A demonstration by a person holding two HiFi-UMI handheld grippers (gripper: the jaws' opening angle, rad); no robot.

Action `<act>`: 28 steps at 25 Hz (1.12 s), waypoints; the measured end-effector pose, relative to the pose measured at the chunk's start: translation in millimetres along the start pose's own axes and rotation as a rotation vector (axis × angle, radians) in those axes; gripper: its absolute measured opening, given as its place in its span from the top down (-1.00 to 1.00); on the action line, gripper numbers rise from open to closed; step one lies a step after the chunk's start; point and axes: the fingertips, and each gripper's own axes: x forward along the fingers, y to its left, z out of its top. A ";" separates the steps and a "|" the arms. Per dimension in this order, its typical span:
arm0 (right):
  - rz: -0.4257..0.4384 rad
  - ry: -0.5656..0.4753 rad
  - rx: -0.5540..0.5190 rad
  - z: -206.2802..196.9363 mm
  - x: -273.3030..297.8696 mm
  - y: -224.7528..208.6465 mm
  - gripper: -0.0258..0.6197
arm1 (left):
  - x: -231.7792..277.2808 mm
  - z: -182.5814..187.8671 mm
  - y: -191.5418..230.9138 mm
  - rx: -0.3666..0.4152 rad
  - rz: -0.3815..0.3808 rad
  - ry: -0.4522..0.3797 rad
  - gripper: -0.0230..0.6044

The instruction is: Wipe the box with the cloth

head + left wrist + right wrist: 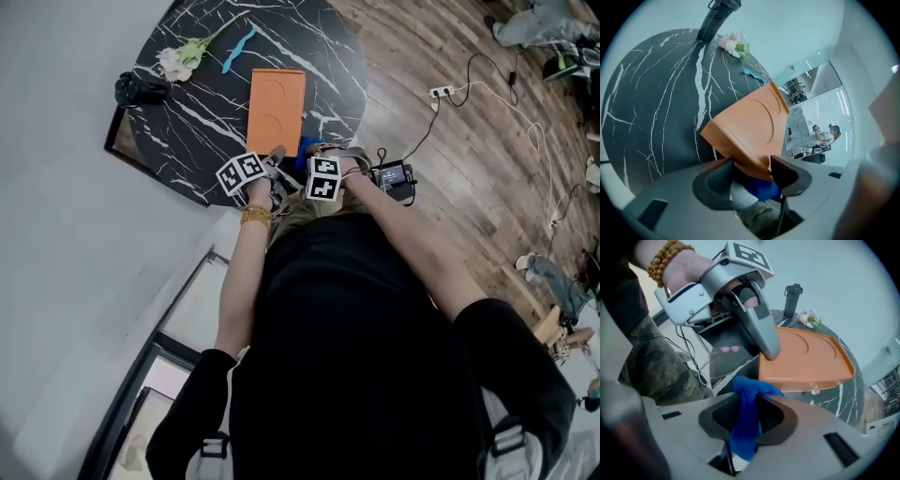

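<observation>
Head view, box: the orange box [277, 108] lies flat on the dark veined bench [187, 127], with its near end at the edge closest to the person.
Head view, claws: the left claw [272, 161] and right claw [309, 155] sit just beside each other at that near end. A scrap of blue cloth [307, 145] shows by the right one.
Head view, rest: a flower [178, 61] and a dark flask [141, 89] sit near the far rim, well apart from the box.
Left gripper view, claw: the jaws are spread wide, with the box's [750, 126] near corner poking into the gap. I see no clear squeeze on it.
Left gripper view, cloth: a blue bunch [761, 190] sits low behind the corner, under the box's edge.
Right gripper view, claw: the jaws are pinched on the cloth [745, 427], which bunches above the pads and trails down between them.
Right gripper view, box: the box [811, 357] is just ahead of the cloth, and one finger of the left claw [761, 336] lies on its near corner.
Handling, box: it looks stiff, flat and smooth, and is probably light (so it is likely to skate on the polished bench). The best hold is the near corner or edge, clamped top and bottom, which leaves the broad top free.
Handling, cloth: it is soft and limp, and a bunch held tight will not spread by itself. Holding it by the gathered part, with a loose fold ahead of the pads, would let fabric rather than claw meet the box.
Risk: a hard wipe could push the box off unless the corner is held firmly.
</observation>
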 end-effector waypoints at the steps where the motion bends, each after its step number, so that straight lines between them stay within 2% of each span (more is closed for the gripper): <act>1: 0.041 -0.025 0.011 3.3 -4.7 8.0 0.65 | 0.0 -0.9 0.1 -0.002 -0.009 0.001 0.14; 4: 0.195 -0.192 0.101 27.2 -34.4 27.5 0.65 | -2.4 -6.2 -4.2 0.011 -0.068 0.038 0.13; 5: 0.221 -0.257 0.149 35.4 -46.1 27.8 0.65 | -5.3 -8.8 -6.9 0.023 -0.095 0.056 0.13; 7: 0.212 -0.360 0.222 46.8 -67.7 20.4 0.65 | -17.8 -13.1 -13.6 0.039 -0.169 0.069 0.10; 8: 0.181 -0.397 0.228 51.4 -78.5 14.2 0.65 | -27.5 -13.4 -19.7 0.033 -0.231 0.060 0.05; 12: 0.051 -0.460 0.070 71.2 -108.2 6.2 0.65 | -73.1 -13.8 -61.3 -0.039 -0.582 0.043 -0.02; 15: 0.001 -0.499 -0.058 92.3 -108.8 15.3 0.65 | -90.3 -23.6 -77.6 0.018 -0.698 0.102 -0.06; 17: -0.041 -0.521 -0.139 106.6 -109.9 21.3 0.65 | -94.4 -30.9 -92.0 -0.007 -0.777 0.138 -0.06; 19: -0.086 -0.533 -0.168 115.8 -109.6 23.8 0.64 | -99.5 -31.1 -99.7 -0.050 -0.830 0.143 -0.02; 21: -0.097 -0.524 -0.161 117.3 -105.7 22.9 0.64 | -103.7 -27.5 -100.4 -0.058 -0.834 0.122 0.20; 23: -0.072 -0.508 -0.158 114.4 -99.8 23.6 0.64 | -103.8 -25.3 -95.1 -0.001 -0.787 0.097 0.32; 26: -0.020 -0.462 -0.189 104.5 -87.7 26.1 0.57 | -101.6 -20.1 -73.4 0.116 -0.659 0.044 0.50; 28: -0.015 -0.420 -0.169 91.7 -82.6 15.7 0.56 | -101.4 -9.4 -43.0 0.123 -0.522 -0.030 0.58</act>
